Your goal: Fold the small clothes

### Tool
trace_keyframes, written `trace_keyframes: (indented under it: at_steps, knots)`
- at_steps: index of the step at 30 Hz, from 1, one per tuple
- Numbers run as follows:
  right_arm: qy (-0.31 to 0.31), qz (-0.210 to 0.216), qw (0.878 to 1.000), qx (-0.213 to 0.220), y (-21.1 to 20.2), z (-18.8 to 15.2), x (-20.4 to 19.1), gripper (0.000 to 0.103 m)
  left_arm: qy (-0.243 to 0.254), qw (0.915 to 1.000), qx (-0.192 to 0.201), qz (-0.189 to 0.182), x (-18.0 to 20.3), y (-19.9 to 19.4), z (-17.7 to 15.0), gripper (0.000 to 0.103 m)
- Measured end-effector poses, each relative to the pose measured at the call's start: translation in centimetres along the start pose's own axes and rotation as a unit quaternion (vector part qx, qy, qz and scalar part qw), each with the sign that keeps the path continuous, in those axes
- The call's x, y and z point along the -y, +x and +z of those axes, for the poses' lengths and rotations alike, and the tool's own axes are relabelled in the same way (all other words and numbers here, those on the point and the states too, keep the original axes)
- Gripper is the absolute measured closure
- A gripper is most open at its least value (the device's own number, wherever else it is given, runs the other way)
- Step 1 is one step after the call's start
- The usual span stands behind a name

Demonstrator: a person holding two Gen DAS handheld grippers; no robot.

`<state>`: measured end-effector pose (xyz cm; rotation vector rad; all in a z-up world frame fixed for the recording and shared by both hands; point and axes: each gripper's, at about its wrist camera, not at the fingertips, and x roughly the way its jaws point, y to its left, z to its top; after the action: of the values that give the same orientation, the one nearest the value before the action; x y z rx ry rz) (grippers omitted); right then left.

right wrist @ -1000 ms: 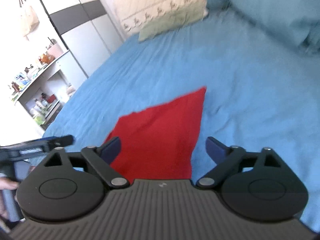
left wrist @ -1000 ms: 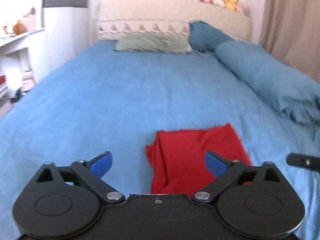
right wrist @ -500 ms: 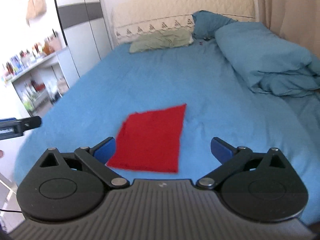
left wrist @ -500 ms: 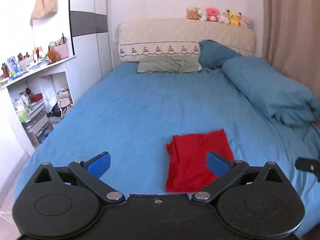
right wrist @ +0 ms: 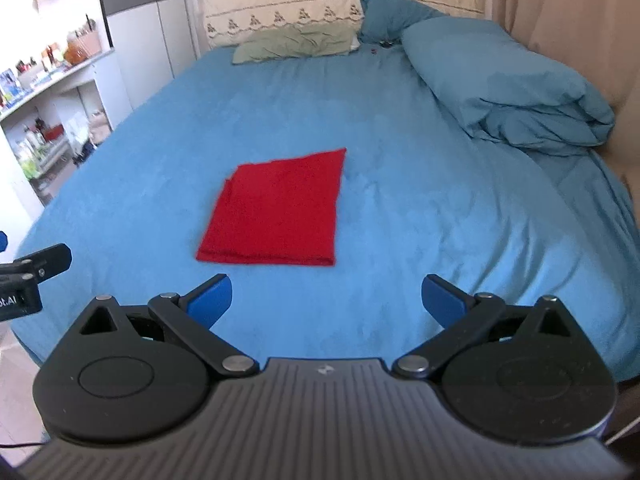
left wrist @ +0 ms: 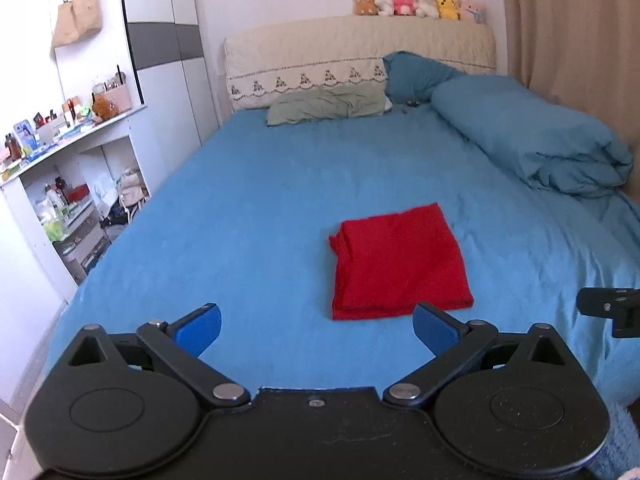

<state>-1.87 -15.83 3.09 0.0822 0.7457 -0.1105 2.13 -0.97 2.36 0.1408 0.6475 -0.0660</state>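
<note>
On the blue bed sheet (left wrist: pixel 248 208), toward its near edge, your red garment (left wrist: pixel 400 260) lies flat as a roughly square folded stack, with layered edges showing along its near side and a slightly bunched corner at its far left in the left wrist view. Judged from its drape, it is light, soft and limp: it will sag and unfold if you lift it by one layer, and it may drag on the sheet instead of sliding cleanly. If a further fold or a move is intended, take hold at the two near corners, pinching through all layers at once. Your left gripper (left wrist: pixel 316 330) hangs short of the garment with its blue pads spread wide and nothing between them; your right gripper (right wrist: pixel 326 300) is likewise spread wide and empty, apart from the cloth. Neither touches it. Further out, a rolled blue duvet (right wrist: pixel 508 80) lies along the right side of the bed, well apart from the garment, and a green pillow (left wrist: pixel 328 106) rests against the headboard (left wrist: pixel 352 48). Cluttered shelves (left wrist: pixel 68 184) stand to the left of the bed.
</note>
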Motion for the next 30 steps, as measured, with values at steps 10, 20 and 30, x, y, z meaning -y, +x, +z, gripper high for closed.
trace_keyframes:
  at_steps: [10,20,30]
  knots:
    - [0.005,-0.025,1.000,-0.017,1.1,-0.9,0.8,0.000,-0.011,0.9999,-0.003,-0.010,-0.4,0.8,-0.6,0.000]
    - [0.007,-0.026,0.999,-0.019,1.4,-0.7,1.1,0.000,-0.005,1.0000,0.008,-0.001,-0.4,0.4,-0.8,0.000]
    - [0.005,-0.024,1.000,-0.012,0.9,-0.7,1.0,0.000,-0.005,0.9999,0.014,0.005,-0.9,-0.1,-0.6,0.000]
